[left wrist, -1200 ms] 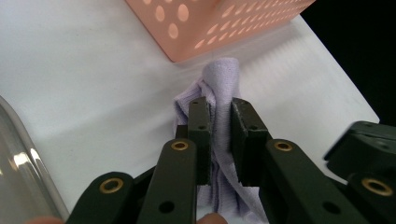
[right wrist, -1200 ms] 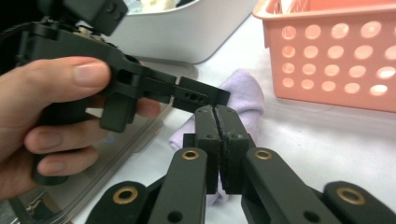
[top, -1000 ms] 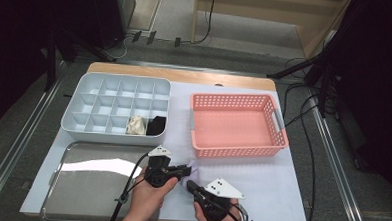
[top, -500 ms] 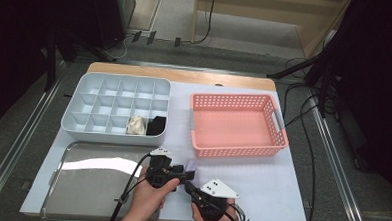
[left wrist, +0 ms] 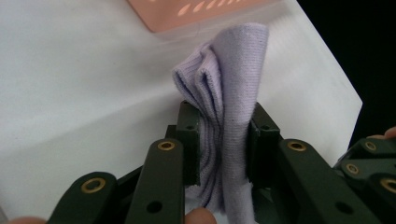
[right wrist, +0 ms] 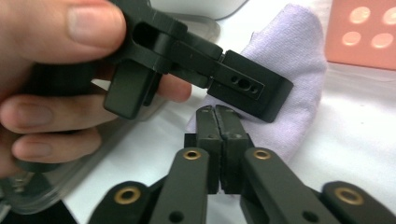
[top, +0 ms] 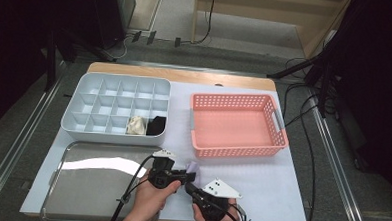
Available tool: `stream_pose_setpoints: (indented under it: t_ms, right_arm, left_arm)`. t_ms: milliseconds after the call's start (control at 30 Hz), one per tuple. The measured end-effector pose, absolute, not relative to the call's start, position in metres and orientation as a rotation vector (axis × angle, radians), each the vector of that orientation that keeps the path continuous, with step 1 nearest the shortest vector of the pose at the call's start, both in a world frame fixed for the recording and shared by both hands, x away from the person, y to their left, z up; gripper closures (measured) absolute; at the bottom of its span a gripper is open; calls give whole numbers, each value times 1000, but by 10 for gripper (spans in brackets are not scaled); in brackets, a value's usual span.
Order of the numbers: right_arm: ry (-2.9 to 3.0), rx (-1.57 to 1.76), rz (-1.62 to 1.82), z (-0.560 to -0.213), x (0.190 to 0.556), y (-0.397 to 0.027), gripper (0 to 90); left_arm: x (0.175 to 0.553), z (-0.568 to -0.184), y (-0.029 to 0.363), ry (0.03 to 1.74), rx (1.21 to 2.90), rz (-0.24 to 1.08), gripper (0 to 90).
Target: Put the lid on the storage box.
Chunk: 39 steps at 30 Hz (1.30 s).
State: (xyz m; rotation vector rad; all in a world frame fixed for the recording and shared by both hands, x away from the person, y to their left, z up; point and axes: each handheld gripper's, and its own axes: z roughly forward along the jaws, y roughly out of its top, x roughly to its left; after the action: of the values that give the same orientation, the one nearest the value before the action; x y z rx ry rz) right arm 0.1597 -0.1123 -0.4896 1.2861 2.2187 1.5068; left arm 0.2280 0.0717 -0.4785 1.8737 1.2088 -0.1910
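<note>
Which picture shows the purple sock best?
The left gripper view: the folded purple sock stands large between the left gripper, whose jaws have just been closing on it. The right gripper view shows it partly hidden behind that gripper. In the high view it is a tiny patch near the pink basket.

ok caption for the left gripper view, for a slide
Left gripper shut on a folded lilac cloth above the white table, pink basket beyond.
</note>
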Motion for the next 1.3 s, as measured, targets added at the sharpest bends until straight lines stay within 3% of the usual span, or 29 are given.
stream_pose_setpoints:
  t_ms: [167,567,800,1300]
  right_arm:
    - [2209,1250,1537,-485,159,-120,805]
    - [2098,1283,1485,-483,167,-139,503]
    - [2083,1292,1459,-483,171,-146,395]
    - [2060,1348,1436,-485,174,-157,339]
  left_arm:
    - [226,-470,82,1195,1844,-139,734]
    - [211,-449,113,1161,1819,2,734]
    - [208,-444,141,1186,1792,43,734]
    - [203,-441,189,1241,1758,105,734]
